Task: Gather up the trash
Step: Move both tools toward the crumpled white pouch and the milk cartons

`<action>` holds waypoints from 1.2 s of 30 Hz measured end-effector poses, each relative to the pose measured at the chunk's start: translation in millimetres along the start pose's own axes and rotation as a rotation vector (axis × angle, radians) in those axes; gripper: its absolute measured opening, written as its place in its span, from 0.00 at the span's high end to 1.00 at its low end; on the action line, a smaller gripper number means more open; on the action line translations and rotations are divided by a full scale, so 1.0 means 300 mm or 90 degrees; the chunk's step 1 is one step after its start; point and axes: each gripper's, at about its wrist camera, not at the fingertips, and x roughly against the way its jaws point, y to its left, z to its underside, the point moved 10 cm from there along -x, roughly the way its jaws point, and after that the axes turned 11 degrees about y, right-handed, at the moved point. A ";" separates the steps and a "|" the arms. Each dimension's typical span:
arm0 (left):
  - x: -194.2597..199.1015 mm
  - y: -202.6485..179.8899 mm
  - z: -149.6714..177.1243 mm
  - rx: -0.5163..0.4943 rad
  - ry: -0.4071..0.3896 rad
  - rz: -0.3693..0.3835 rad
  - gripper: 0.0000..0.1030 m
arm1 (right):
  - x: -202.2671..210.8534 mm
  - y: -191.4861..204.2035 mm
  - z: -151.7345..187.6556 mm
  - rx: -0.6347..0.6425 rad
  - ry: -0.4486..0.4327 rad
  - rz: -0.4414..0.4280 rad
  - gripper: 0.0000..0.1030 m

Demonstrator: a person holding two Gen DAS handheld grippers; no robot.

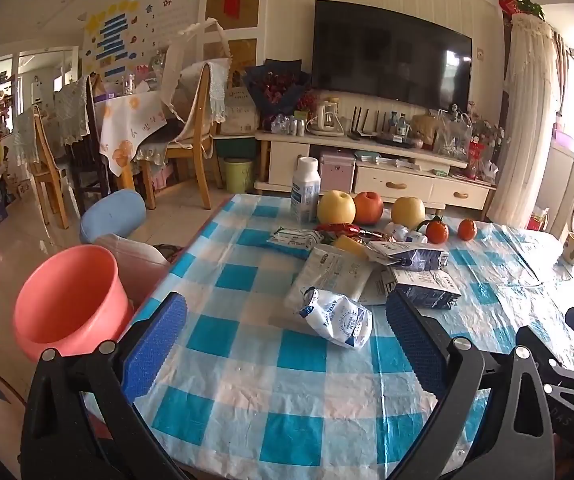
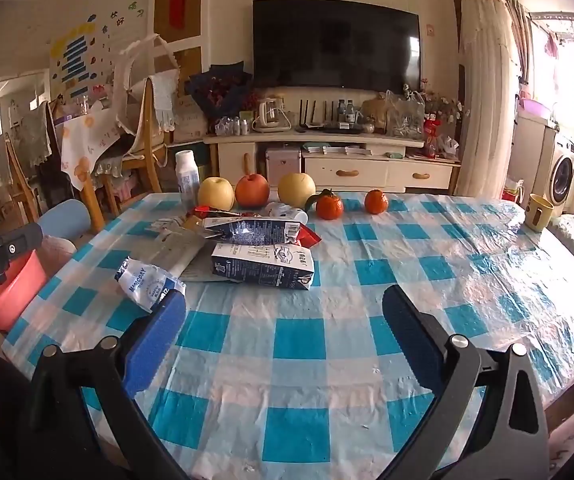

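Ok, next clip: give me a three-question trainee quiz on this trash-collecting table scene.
1. True or false: the left tongs grip the crumpled white wrapper.
2. How many tangerines sit on the checked tablecloth?
3. The pink bucket stands: A) on the table, B) beside the table's left edge, C) under the TV.

Key: 1 false, both tongs are open and empty; 2 two; 3 B.
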 end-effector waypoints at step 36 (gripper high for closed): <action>-0.146 -0.013 0.084 -0.037 0.034 0.014 0.05 | -0.127 0.054 0.054 0.059 0.075 -0.027 0.04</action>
